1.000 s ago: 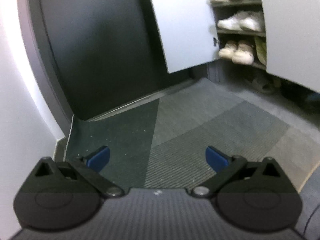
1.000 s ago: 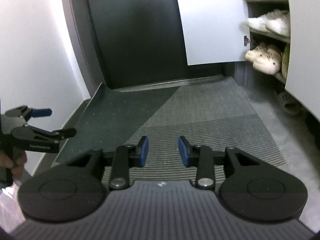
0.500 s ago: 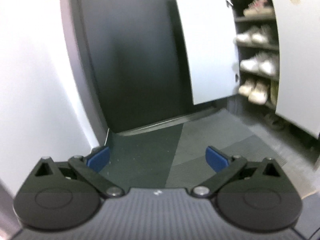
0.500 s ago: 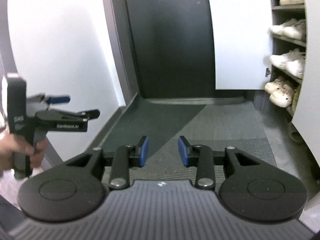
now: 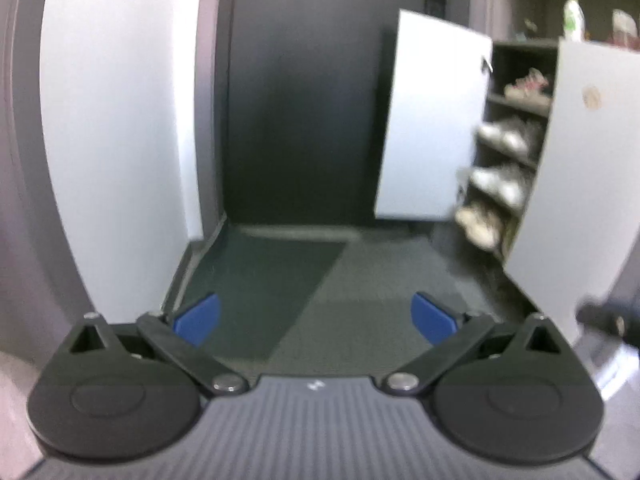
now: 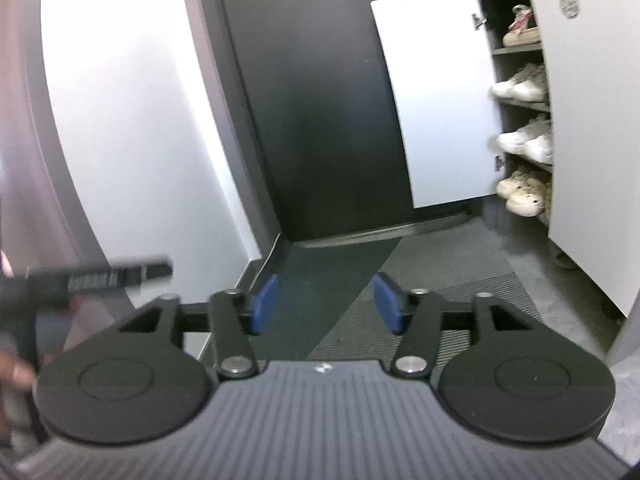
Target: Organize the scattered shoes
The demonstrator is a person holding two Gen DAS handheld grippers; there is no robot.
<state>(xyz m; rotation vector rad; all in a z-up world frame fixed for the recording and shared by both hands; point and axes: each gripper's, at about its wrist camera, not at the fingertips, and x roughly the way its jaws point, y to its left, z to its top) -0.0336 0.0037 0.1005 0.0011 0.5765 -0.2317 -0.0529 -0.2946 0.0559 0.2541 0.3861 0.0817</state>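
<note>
Both grippers hang empty over a dark floor mat (image 6: 420,256) in an entryway, facing a dark door (image 6: 320,100) at the centre of each frame. The left gripper (image 5: 316,318) has its blue pads spread wide apart with nothing between them. The right gripper (image 6: 326,304) has just been opening its jaws, which now stand moderately apart, and only the mat shows between them. At the lower left of the right wrist view the left gripper appears again as a blurred dark bar, with part of a hand (image 6: 12,372) at the frame edge below it. The shoes sit in an open shoe cabinet (image 6: 516,52) at the right of both frames, between two white doors (image 6: 440,100) swung outward. In the right wrist view a shoe with pink trim (image 6: 520,28) rests on the top shelf in view, white sneakers (image 6: 520,84) on the next, another white pair (image 6: 528,142) below that, and beige clogs (image 6: 520,194) on the lowest visible shelf. The left wrist view shows the same stacked rows, blurred, at its right side. A pale bottle (image 5: 573,12) stands on top of the cabinet in the upper right of that view. A white wall (image 5: 120,140) fills the left of both frames.
</note>
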